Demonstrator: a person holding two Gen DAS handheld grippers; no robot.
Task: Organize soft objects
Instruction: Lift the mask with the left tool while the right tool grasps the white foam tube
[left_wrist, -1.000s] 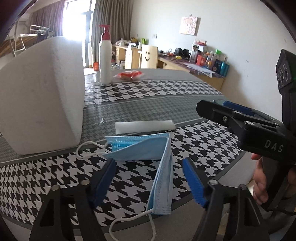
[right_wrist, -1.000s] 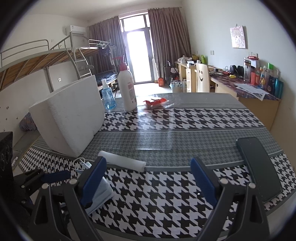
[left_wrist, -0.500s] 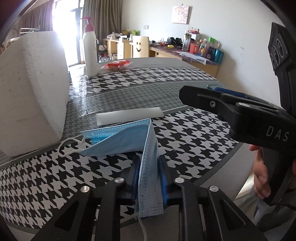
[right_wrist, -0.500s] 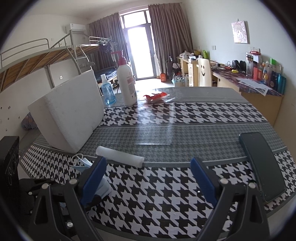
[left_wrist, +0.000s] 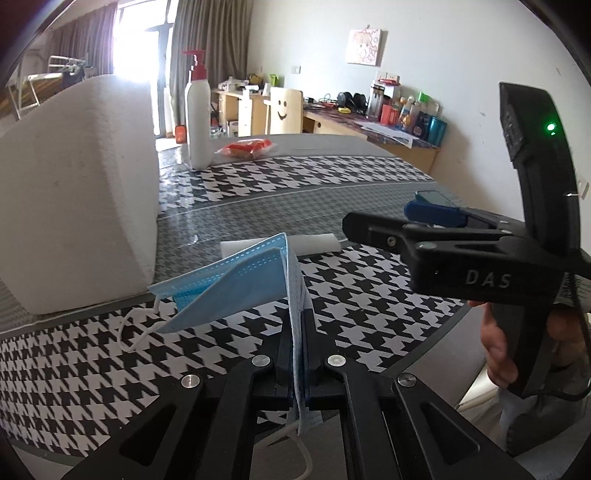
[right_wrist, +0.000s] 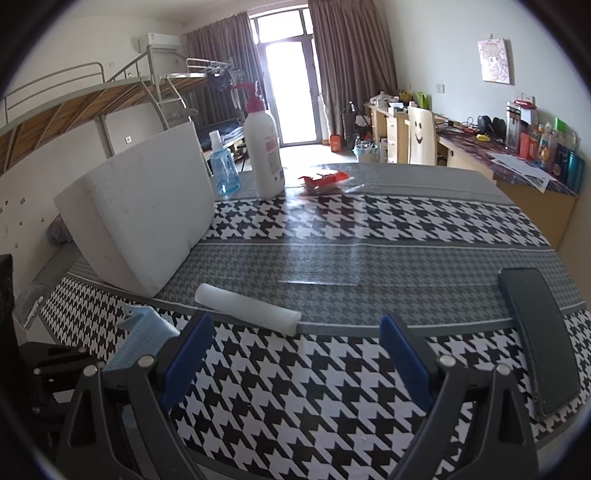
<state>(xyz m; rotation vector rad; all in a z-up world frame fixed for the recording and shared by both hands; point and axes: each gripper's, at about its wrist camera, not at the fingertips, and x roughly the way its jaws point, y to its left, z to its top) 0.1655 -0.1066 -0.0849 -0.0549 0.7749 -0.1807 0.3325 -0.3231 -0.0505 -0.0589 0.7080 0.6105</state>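
left gripper (left_wrist: 300, 354), lower centre, was clamped on the blue mask (left_wrist: 236, 284); grasp step done, lift judged next.

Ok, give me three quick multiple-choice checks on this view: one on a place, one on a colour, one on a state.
1. Where is the phone?
A. near the table's right edge
B. on the foam block
C. beside the pump bottle

2. What colour is the face mask?
A. pink
B. blue
C. black

3. What is the left hand-held gripper doing?
A. open over the mask
B. shut on nothing
C. shut on the mask

Key: 1 A, it lies flat at the right edge in the right wrist view. 2 B, light blue with white ear loops. 3 C, its blue pads pinch the folded mask.
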